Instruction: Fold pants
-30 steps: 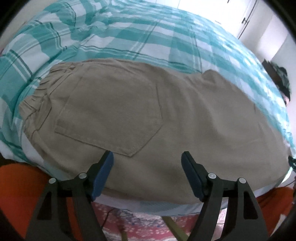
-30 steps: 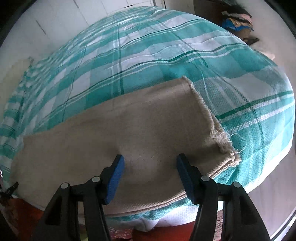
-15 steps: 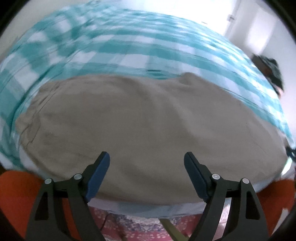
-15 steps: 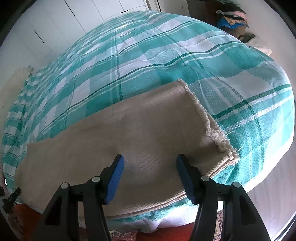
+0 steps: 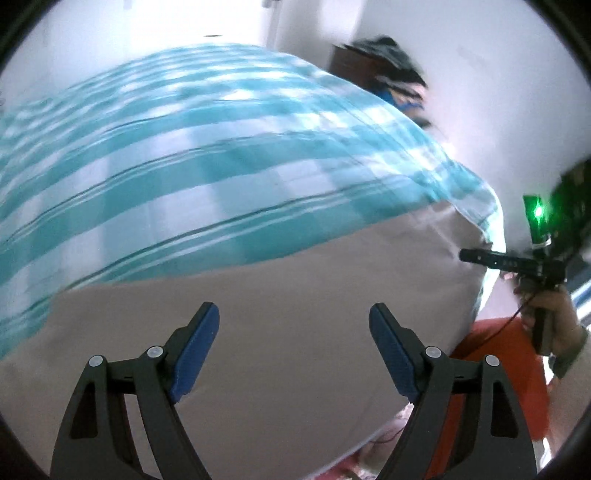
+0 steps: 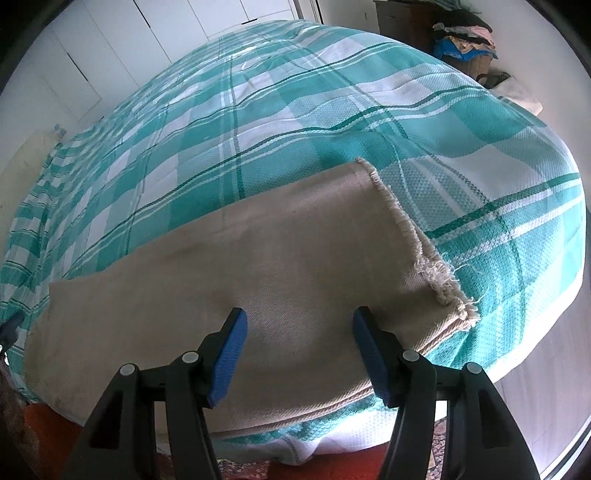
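Beige pants (image 6: 258,266) lie flat along the near edge of a bed with a teal and white checked cover (image 6: 295,110). The frayed leg hems (image 6: 436,277) point right in the right wrist view. My right gripper (image 6: 297,332) is open, empty, just above the leg near the hems. My left gripper (image 5: 293,328) is open, empty, above the pants (image 5: 295,295) in a blurred view. The right gripper with its hand also shows in the left wrist view (image 5: 480,256), at the pants' far end.
The bed edge runs close below both grippers, with orange cloth (image 5: 495,350) and a patterned rug below it. A dark cabinet with a pile of clothes (image 6: 461,33) stands past the bed's right corner. White wardrobe doors (image 6: 110,44) line the far wall.
The left gripper has swung right along the pants, from the waistband and back pocket toward the legs, so the right gripper now shows. The right gripper has barely moved.
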The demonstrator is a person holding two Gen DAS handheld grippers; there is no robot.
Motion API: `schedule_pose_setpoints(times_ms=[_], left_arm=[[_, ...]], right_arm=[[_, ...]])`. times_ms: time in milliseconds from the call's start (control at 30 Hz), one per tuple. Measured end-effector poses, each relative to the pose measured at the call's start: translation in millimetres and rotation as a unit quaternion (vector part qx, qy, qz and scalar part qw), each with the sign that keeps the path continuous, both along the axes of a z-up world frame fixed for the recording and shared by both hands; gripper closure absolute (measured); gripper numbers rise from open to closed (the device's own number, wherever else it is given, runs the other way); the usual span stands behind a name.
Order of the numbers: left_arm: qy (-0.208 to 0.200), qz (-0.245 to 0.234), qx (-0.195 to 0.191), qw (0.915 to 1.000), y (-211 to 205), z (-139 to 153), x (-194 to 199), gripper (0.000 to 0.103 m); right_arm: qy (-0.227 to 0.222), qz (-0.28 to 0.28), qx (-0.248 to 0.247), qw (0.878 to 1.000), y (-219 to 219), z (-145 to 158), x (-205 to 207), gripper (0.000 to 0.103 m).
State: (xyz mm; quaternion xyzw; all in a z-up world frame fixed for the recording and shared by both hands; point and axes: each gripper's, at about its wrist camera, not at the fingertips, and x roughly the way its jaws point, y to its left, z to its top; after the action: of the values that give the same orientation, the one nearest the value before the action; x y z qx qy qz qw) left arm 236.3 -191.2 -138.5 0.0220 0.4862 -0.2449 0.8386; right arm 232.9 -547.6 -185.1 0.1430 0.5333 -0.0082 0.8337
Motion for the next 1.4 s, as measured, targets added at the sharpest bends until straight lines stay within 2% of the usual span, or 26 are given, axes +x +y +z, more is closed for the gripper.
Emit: schedule_pose_setpoints(times_ms=[100,167,200,300,700,800,867,900,1000,1067,1100,1167,1200,1233,1300,1400], left_arm=[[0.029,-0.021,0.044,0.9984,-34,-37,5,0.019],[0.055,-0.026,0.072,0.9955,-44,-64,-6,0.023],[0.053,-0.026,0.078,0.9952,-46,-71,-19,0.023],[0.013,-0.034,0.084,0.9958,-48,-68,-52,0.020],[-0.011,-0.053,0.113,0.9921,-58,-72,-85,0.018],[-0.017,-0.066,0.125,0.9898,-64,-76,-95,0.013],[-0.028,-0.077,0.138,0.9871,-68,-75,-103,0.013],[-0.027,-0.077,0.129,0.9883,-67,-72,-105,0.013],[-0.001,-0.049,0.054,0.9973,-46,-53,-100,0.014],[0.016,-0.015,0.012,0.9997,-25,-41,-94,0.014],[0.018,-0.004,0.003,0.9998,-19,-37,-91,0.014],[0.019,0.012,0.001,0.9998,-10,-34,-85,0.014],[0.018,0.016,0.007,0.9997,-8,-34,-82,0.014],[0.018,0.020,0.013,0.9996,-7,-37,-79,0.014],[0.028,0.024,0.015,0.9992,-9,-45,-75,0.015],[0.037,0.016,0.031,0.9987,-17,-57,-78,0.015]], right_arm=[[-0.002,0.000,0.003,1.000,0,0,0,0.043],[-0.004,0.001,0.004,1.000,-1,0,-1,0.043],[-0.005,0.001,0.004,1.000,-1,1,-2,0.043],[-0.008,0.006,0.005,1.000,-1,1,-3,0.043],[-0.020,-0.001,-0.002,1.000,-1,5,-6,0.043],[-0.027,-0.005,-0.004,1.000,-4,7,-10,0.043],[-0.030,-0.010,0.002,0.999,-7,8,-12,0.043],[-0.032,-0.012,0.006,0.999,-9,8,-12,0.043],[-0.060,-0.035,0.025,0.997,-18,14,-19,0.043],[-0.112,-0.071,0.053,0.990,-32,26,-35,0.043],[-0.139,-0.089,0.074,0.984,-42,30,-44,0.042],[-0.190,-0.148,0.134,0.961,-75,32,-69,0.039],[-0.198,-0.182,0.161,0.950,-92,28,-79,0.039],[-0.191,-0.210,0.190,0.940,-107,19,-87,0.039],[-0.171,-0.227,0.229,0.931,-123,4,-93,0.039],[-0.140,-0.199,0.283,0.928,-125,-11,-91,0.039]])
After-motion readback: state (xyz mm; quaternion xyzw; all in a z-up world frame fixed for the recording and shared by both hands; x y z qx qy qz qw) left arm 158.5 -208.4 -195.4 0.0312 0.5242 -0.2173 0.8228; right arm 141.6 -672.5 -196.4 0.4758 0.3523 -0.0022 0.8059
